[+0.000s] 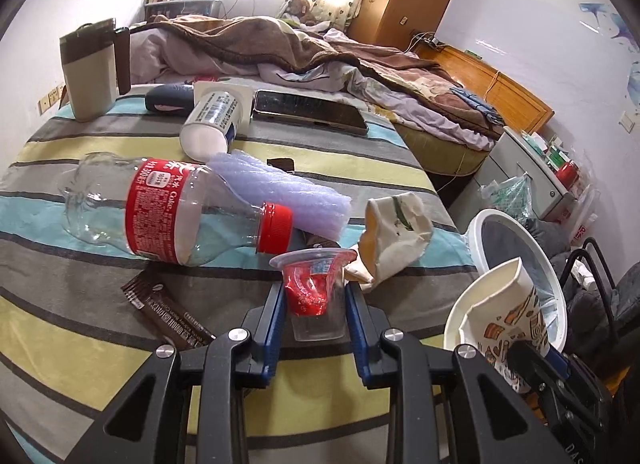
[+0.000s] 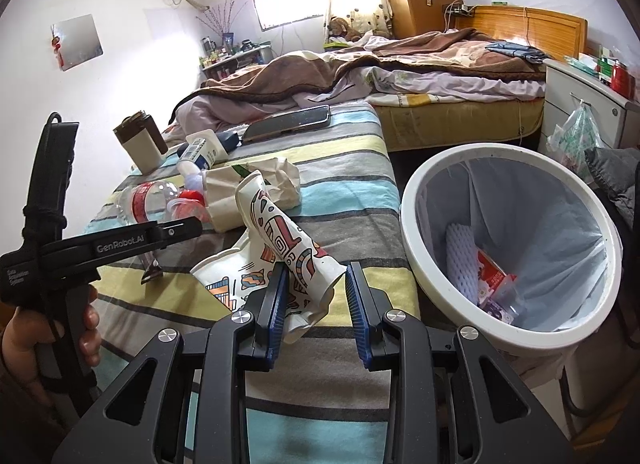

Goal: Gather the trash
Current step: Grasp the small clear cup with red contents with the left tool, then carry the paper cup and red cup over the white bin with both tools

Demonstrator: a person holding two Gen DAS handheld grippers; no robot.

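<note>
A cluttered bedroom, striped table (image 1: 80,344) beside a lined bin (image 2: 408,223). The right gripper (image 2: 316,300) pinched a crushed paper cup (image 2: 288,248) short of the rim — a slack hold could drop it. The left gripper (image 1: 316,316) clamped a small plastic cup (image 1: 316,288) — easily crushed.

A clear plastic bottle (image 1: 168,209) lying on its side has a red label reading "Coke". The black handheld gripper (image 2: 120,242) at the left reads "GenRobot.AI" in grey letters along its arm.
</note>
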